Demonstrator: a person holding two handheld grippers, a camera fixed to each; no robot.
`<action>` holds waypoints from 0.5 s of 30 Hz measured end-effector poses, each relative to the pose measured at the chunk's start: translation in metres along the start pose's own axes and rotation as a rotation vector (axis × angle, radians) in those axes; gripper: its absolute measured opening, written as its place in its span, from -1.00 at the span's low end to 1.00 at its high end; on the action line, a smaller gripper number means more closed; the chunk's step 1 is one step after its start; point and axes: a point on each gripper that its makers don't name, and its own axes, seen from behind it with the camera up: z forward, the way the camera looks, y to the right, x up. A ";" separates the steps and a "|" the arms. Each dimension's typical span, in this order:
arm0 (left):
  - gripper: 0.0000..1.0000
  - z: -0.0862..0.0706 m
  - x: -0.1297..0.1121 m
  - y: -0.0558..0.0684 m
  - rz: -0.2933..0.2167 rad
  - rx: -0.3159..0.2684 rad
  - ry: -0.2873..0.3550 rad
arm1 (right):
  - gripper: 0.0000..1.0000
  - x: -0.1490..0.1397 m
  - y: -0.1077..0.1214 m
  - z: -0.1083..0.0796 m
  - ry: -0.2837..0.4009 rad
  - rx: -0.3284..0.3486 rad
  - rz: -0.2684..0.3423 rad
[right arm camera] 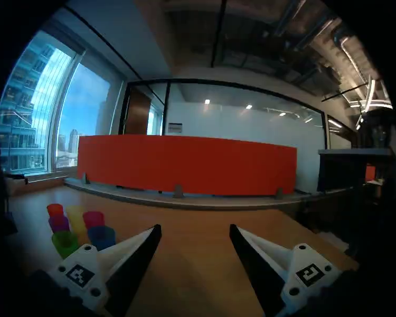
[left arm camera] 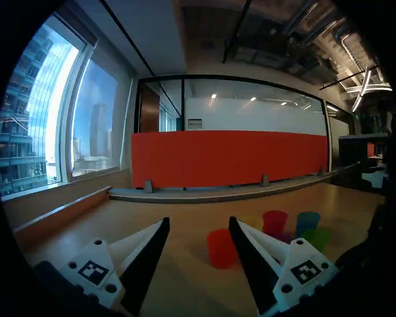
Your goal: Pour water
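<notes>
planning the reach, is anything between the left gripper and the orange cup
Nothing. In the left gripper view, bare wooden table is all that lies between the open left gripper and the orange cup.

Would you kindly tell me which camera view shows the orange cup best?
The left gripper view: the orange cup stands large and near, just ahead of the open left gripper. In the right gripper view it is small, at the back, behind the purple cup.
</notes>
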 end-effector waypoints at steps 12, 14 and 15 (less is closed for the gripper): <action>0.65 0.015 0.059 -0.019 0.005 0.022 -0.023 | 0.99 0.037 0.023 0.025 -0.020 0.005 0.048; 0.65 0.017 0.068 -0.021 0.020 0.026 -0.026 | 0.99 0.045 0.024 0.027 -0.020 0.006 0.042; 0.65 0.018 0.072 -0.022 0.026 0.027 -0.027 | 0.99 0.050 0.024 0.027 -0.020 0.006 0.039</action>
